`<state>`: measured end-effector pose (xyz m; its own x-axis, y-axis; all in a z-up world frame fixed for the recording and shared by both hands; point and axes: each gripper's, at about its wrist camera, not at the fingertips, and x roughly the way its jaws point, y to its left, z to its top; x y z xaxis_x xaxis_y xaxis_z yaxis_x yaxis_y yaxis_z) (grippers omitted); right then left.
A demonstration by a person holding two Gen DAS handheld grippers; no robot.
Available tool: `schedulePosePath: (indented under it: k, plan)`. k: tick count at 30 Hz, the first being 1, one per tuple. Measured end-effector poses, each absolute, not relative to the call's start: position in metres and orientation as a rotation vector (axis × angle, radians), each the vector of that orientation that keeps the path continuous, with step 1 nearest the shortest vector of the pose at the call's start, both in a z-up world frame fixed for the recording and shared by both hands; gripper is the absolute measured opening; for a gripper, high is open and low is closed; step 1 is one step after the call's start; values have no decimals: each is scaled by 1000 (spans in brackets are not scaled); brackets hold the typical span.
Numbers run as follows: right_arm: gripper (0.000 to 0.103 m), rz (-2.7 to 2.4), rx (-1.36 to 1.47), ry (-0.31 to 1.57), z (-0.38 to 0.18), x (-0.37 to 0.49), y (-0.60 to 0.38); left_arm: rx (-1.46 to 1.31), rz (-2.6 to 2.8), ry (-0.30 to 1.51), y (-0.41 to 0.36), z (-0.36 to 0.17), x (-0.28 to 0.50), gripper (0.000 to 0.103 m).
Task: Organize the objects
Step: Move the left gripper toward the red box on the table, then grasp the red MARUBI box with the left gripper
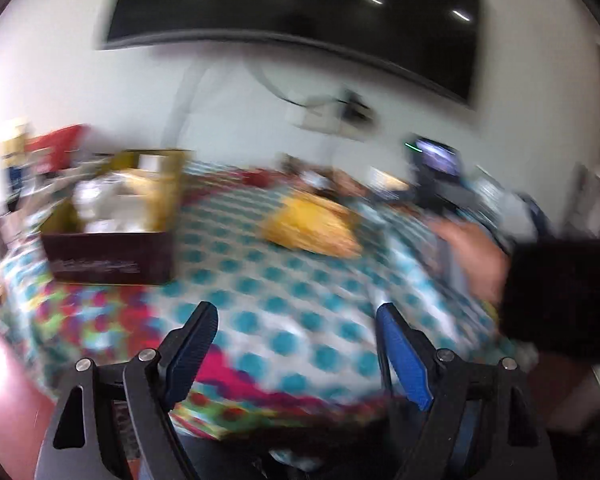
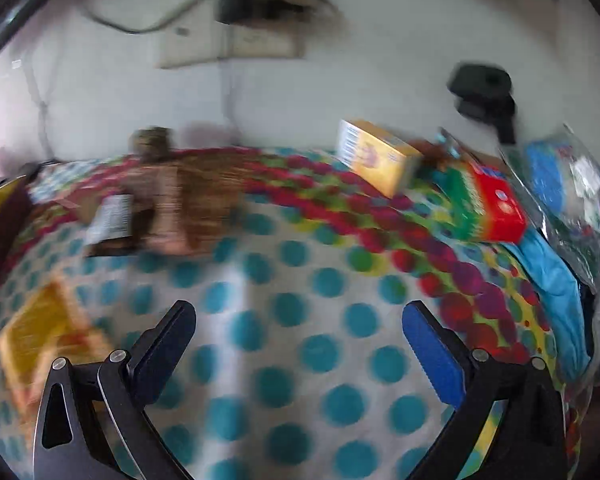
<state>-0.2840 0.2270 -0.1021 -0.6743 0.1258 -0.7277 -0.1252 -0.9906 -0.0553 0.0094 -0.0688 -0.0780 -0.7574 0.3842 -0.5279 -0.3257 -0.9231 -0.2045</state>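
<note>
Both claws are hanging wide open and empty over the dotted bedspread (image 2: 300, 280): the left claw (image 1: 296, 320) and the right claw (image 2: 300, 320). A yellow carton (image 2: 376, 158) and a red-green box (image 2: 488, 200) are lying near the wall (blurred), while a brown box (image 1: 112, 232) is sitting at far left.

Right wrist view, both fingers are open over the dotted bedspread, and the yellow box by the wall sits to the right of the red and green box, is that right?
Not quite. In the right wrist view the right gripper is open over the bedspread, but the yellow box by the wall sits to the left of the red and green box, not to its right.
</note>
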Motion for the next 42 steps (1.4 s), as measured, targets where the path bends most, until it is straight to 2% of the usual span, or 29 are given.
schedulePosePath:
  k: [3,7,9,12,14,20,25,29,35,42]
  plan:
    - [103,2695,-1236,201,-109,-300,260,-858,2375,-162,-64,-75,26,84]
    - [103,2662,-1274,311,-114,-302,275,-881,2341,-194,-79,-56,39,84]
    - [103,2681,-1241,282,-110,-299,271,-847,2473,-146,-81,-40,24,84]
    - [103,2704,-1233,188,-108,-300,257,-757,2732,60,-66,-18,-28,84]
    - [103,2701,-1283,129,-113,-305,250,-745,2817,57,-55,-13,-79,84]
    - [103,2671,-1333,147,-120,-311,254,-1033,2816,-16,-22,-48,-246,84]
    - [103,2755,-1168,146,-104,-292,252,-1145,2838,137,-7,-76,-332,84]
    - [103,2785,-1156,55,-101,-293,239,-1205,2815,203,-2,-88,-368,84]
    - [103,2778,-1188,122,-105,-295,247,-1295,2760,180,-2,-105,-407,84]
    - [103,2772,-1187,91,-105,-295,244,-1309,2740,174,-3,-119,-413,84]
